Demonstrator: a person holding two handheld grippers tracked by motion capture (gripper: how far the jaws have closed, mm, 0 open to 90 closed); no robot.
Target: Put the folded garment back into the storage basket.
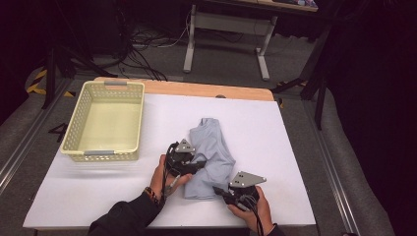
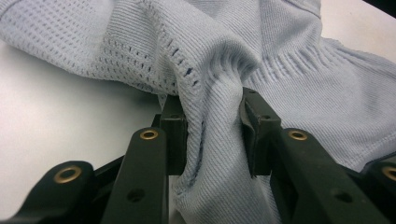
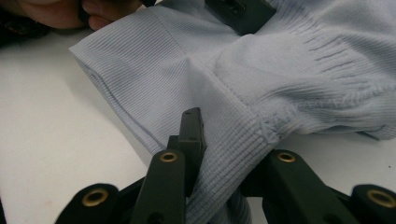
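Pinching hard now, the left gripper [image 2: 212, 135] has a thick fold of the pale blue knit garment [image 2: 280, 60] bunched between its two black jaws, the cloth puckering where the pads bite in, low in the middle of the left gripper view. Over on the other side, the right gripper [image 3: 233, 154] is clamped on the ribbed hem of the same garment: one jaw sits on top of the fabric, the other is tucked under it, and the edge is wedged between them at the bottom centre of the right gripper view. Further up that same view, the left gripper's black tip shows at the top edge, with the person's left hand [image 3: 70, 11] in the upper left corner. From the high view, the garment lies crumpled a little right of the middle of the white table [image 1: 295, 128], the left gripper at its lower left edge and the right gripper at its lower right corner, both near the bottom of the frame. A cream plastic basket [image 1: 83, 105] stands on the left part of the table, well apart from the cloth.
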